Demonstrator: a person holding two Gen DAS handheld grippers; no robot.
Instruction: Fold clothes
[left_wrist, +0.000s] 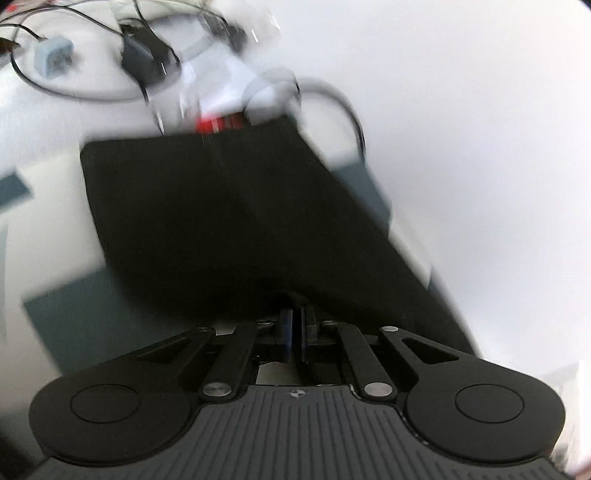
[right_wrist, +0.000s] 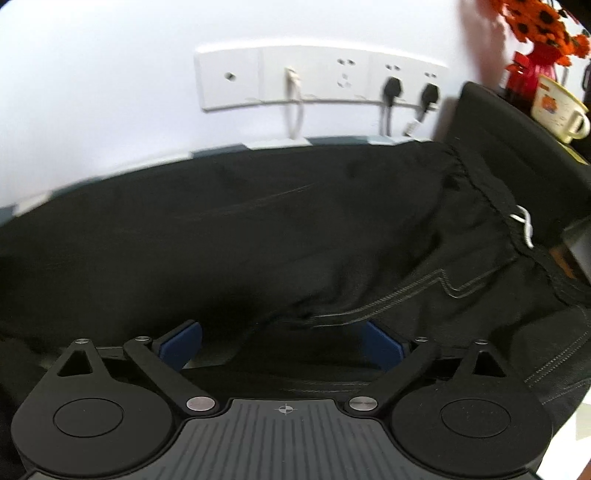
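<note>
Trousers (right_wrist: 295, 229), one black pair, are lying spread across the checked table (left_wrist: 66, 317), soft matte fabric with a gathered elastic waistband and one white drawstring (right_wrist: 524, 225) showing. Left gripper (left_wrist: 295, 332) is sitting with its two blue pads closed together, pinching a fold of the dark cloth at its tip. Right gripper (right_wrist: 280, 343) is standing wide, two blue pads apart, black fabric lying between them but not pressed. Behind, one long white socket panel (right_wrist: 317, 77) is carrying two black plugs. One cream mug (right_wrist: 557, 110) is standing beside orange flowers (right_wrist: 535, 22).
</note>
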